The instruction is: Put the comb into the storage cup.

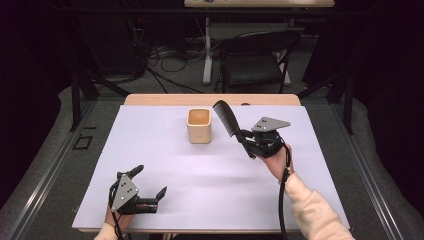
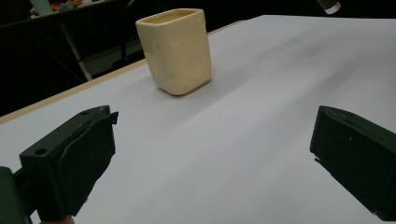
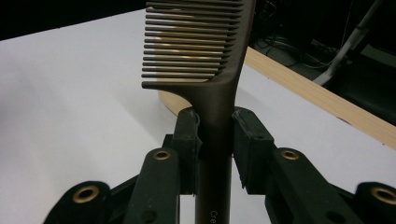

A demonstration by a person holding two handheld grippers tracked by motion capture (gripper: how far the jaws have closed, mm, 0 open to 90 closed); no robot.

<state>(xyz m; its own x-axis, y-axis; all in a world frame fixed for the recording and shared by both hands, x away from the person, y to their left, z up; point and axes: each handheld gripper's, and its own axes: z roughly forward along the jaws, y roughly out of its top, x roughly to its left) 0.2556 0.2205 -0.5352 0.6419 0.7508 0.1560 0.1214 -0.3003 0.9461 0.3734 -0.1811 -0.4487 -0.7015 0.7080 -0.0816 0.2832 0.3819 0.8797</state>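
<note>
The comb [image 1: 225, 118] is clamped by its handle between the jaws of the right gripper [image 1: 246, 139], its toothed end raised and tilted just right of the cup [image 1: 199, 126]. The cup stands upright on the white sheet [image 1: 165, 150]. The left gripper [image 1: 150, 186] rests near the sheet's front left corner, jaws wide and holding nothing.

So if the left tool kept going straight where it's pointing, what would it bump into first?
Probably the cup. In the left gripper view it stands ahead of the open left tool, slightly left of the middle, with bare table between. Depth is hard to judge, so it might just slip past.
</note>
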